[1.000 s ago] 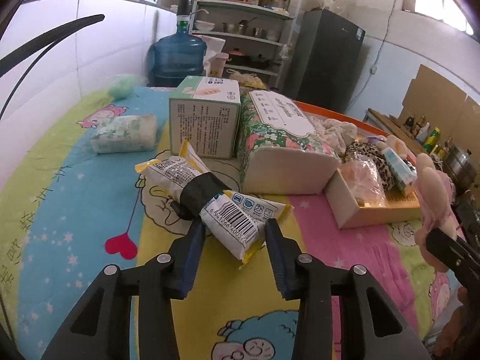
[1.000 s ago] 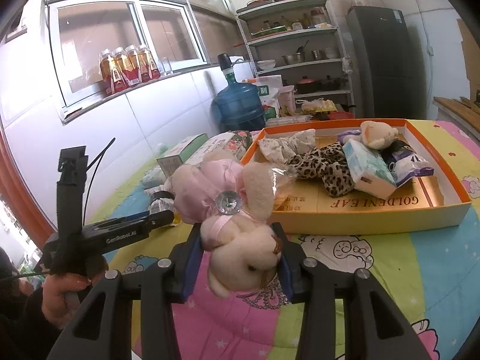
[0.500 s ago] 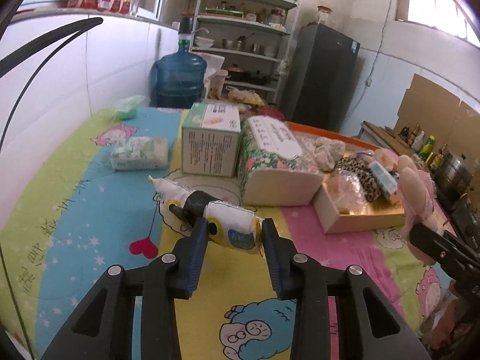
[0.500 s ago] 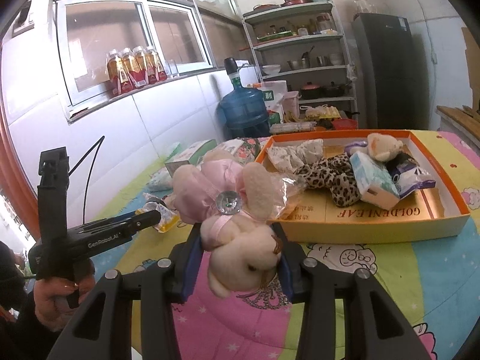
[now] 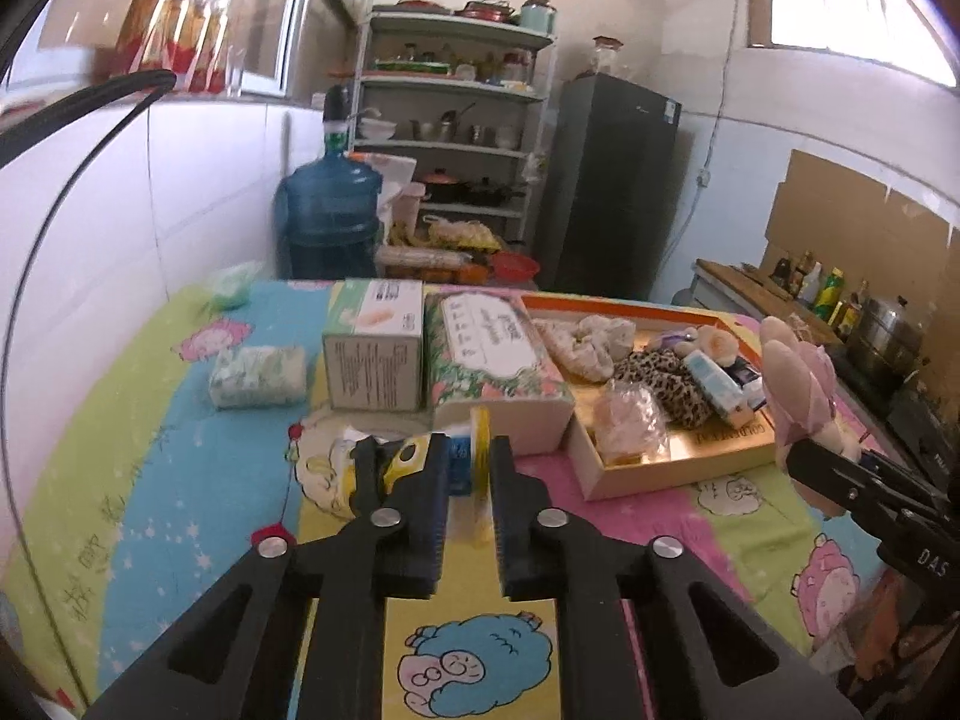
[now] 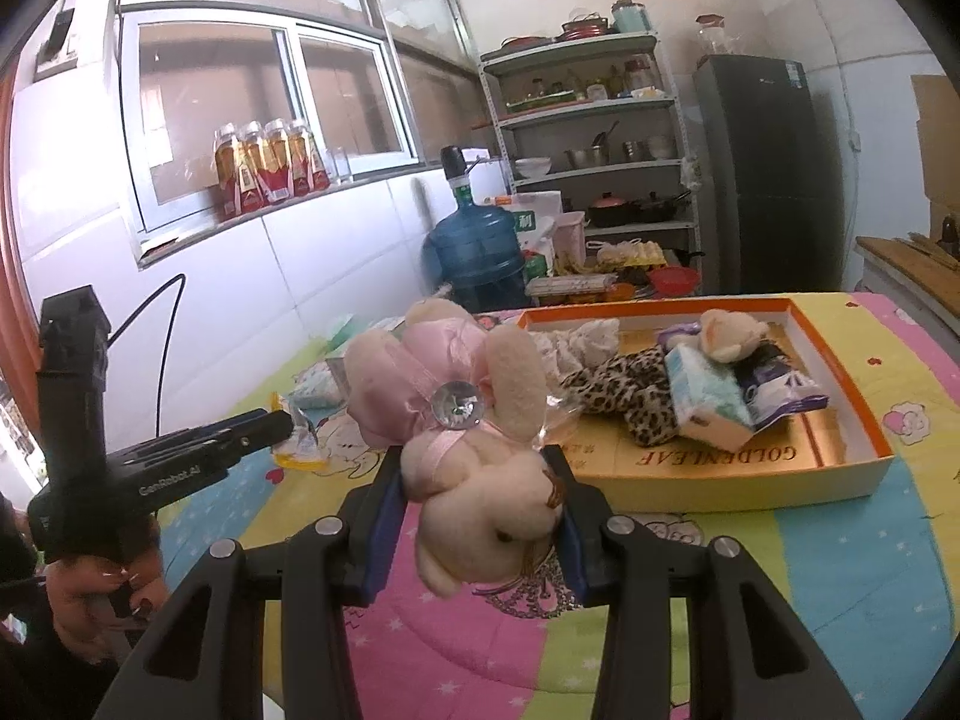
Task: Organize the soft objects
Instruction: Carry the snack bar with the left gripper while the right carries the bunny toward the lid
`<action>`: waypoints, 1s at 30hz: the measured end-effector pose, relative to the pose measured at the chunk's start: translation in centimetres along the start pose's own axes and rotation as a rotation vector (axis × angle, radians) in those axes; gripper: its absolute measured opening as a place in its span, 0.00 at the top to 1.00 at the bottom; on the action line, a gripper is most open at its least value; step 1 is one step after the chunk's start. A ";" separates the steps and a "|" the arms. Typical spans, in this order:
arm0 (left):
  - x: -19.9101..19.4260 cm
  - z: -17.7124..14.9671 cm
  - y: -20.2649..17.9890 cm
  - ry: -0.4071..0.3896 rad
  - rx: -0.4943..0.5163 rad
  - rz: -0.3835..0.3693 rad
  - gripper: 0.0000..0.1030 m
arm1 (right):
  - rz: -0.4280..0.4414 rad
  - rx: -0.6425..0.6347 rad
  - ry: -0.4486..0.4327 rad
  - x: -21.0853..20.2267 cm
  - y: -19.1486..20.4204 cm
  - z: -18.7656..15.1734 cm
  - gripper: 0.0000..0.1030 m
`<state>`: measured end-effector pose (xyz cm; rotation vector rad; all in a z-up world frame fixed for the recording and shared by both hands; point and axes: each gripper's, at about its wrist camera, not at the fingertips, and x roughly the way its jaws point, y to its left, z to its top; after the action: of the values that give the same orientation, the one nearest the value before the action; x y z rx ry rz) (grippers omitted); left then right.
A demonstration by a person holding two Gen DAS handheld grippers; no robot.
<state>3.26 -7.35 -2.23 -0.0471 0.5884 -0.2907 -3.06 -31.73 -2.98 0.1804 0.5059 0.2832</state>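
Note:
My left gripper (image 5: 462,468) is shut on a white and yellow snack packet (image 5: 462,459) and holds it above the cartoon tablecloth. In the right wrist view the left gripper (image 6: 288,420) shows at the left with the packet (image 6: 291,447) at its tip. My right gripper (image 6: 474,480) is shut on a cream plush rabbit in a pink dress (image 6: 474,420), lifted in front of the orange-rimmed box (image 6: 864,420). The rabbit (image 5: 798,384) also shows at the right of the left wrist view. The box holds a leopard cloth (image 6: 624,390), a tissue pack (image 6: 708,396) and a small plush (image 6: 729,333).
A green carton (image 5: 375,348), a floral tissue box (image 5: 498,360) and a small wipes pack (image 5: 258,369) stand on the table left of the box. A clear bag (image 5: 630,420) hangs over the box's near corner. A water jug (image 5: 330,222) and shelves stand behind.
My left gripper has closed on the snack packet and lifted it off the table, pulling back. The right gripper still holds the rabbit, raised slightly.

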 end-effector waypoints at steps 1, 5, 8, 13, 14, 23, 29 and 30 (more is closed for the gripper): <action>-0.1 0.2 -0.3 -0.002 0.013 0.001 0.89 | -0.003 0.002 -0.004 -0.1 -0.2 0.1 0.57; 0.1 0.5 -0.8 -0.001 0.032 -0.013 0.92 | -0.009 0.013 -0.013 -0.4 -1.0 0.2 0.57; 0.4 0.1 -0.5 0.023 0.034 -0.024 0.93 | -0.010 0.022 -0.012 -0.4 -1.4 0.1 0.57; 0.3 -0.9 0.9 0.033 0.011 -0.029 0.83 | 0.001 0.027 -0.007 -0.2 -1.9 -0.2 0.57; 0.2 -1.1 1.4 0.038 -0.003 -0.029 0.68 | 0.006 0.026 -0.007 -0.2 -1.8 -0.3 0.57; -0.1 -3.1 2.8 0.076 -0.044 0.045 0.42 | 0.072 0.010 0.027 1.5 -0.9 -1.0 0.57; 0.4 -5.0 3.9 0.079 -0.111 0.126 0.42 | 0.090 0.010 0.044 2.0 -1.0 -1.5 0.57; 0.4 -5.3 4.2 0.082 -0.126 0.135 0.42 | 0.090 0.011 0.045 2.0 -1.1 -1.5 0.57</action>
<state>1.76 -3.28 -7.36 -0.1170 0.6873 -0.1249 -1.87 -32.01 -5.50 0.2085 0.5451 0.3730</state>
